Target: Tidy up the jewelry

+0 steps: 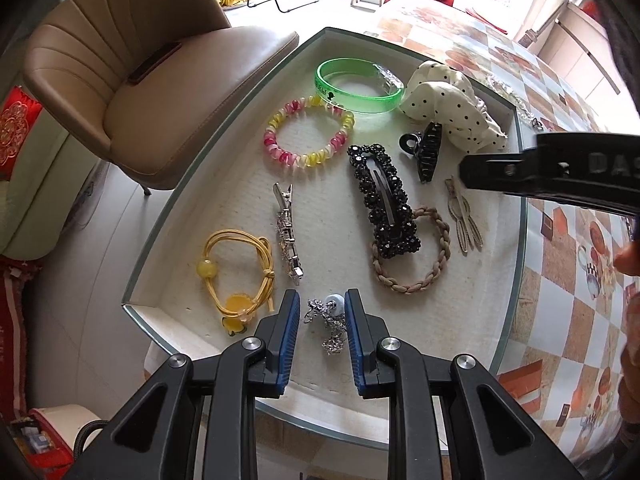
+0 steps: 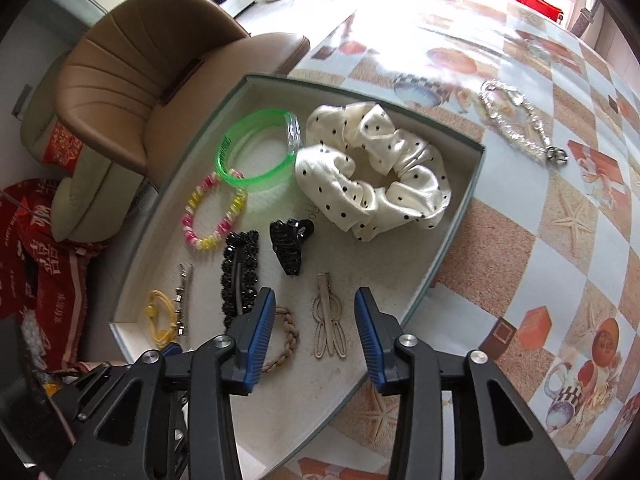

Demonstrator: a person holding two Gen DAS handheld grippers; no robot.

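Knobbly silver brooch (image 1: 328, 328), round pearl bead

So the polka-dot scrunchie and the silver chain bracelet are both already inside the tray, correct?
Not quite. The polka-dot scrunchie is inside the tray, but the silver chain bracelet lies outside it on the patterned tablecloth, beyond the tray's far corner. The right wrist view shows this.

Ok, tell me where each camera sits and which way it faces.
Right wrist: on the right gripper, facing down at the tray, right half; its open fingers show.
Left wrist: on the left gripper, facing down at the tray's near-left; its fingers flank a silver ornament, right gripper intrudes.
Shared: tray, scrunchie, claw clip.
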